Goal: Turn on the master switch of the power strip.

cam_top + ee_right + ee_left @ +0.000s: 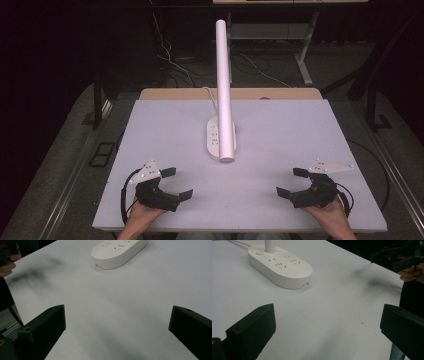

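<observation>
The white power strip (220,138) lies lengthwise away from the person, between the wide-open left gripper (180,184) and right gripper (288,182).

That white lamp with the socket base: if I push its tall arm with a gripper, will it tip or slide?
The lamp likely tips before it slides: its arm rises tall over a small oval base. The smooth white table may let the base skid. The cord behind could tug it back.

Bench (280,150): white flat top, with a wooden edge at the far side.
On it: a white power strip (215,137) near the middle.
</observation>
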Available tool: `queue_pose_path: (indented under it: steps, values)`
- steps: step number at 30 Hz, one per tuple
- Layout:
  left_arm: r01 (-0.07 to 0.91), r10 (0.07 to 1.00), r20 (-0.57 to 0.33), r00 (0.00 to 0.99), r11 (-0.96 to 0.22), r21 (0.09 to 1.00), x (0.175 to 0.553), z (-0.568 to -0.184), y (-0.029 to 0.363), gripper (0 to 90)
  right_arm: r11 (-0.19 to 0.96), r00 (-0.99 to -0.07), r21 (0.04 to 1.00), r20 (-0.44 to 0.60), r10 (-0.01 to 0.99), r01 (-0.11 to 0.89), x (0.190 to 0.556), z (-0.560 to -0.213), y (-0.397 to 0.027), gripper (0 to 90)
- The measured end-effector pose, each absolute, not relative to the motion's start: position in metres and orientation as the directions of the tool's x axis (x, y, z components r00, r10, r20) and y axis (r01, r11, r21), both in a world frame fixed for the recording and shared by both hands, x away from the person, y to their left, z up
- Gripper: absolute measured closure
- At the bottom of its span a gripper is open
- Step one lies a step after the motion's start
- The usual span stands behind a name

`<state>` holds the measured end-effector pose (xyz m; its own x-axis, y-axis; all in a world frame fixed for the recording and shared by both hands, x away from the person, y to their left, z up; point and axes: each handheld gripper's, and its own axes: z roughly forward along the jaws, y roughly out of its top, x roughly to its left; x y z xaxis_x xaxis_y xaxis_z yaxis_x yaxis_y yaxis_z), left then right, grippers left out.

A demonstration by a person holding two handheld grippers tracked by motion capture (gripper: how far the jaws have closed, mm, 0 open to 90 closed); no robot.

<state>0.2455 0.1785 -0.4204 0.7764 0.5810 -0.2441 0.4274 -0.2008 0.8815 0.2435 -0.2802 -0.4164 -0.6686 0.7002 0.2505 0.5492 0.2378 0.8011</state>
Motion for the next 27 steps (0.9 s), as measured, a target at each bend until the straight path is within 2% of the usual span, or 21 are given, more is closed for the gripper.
queue_pose_path:
  steps: [27]
  values:
    - [0.452,0.574,-0.254,0.778,-0.232,0.861,0.2494,-0.4167,0.1771,0.0,0.252,-0.673,0.792,0.252,0.696,0.557,0.2423,-0.4176,-0.2799,0.3]
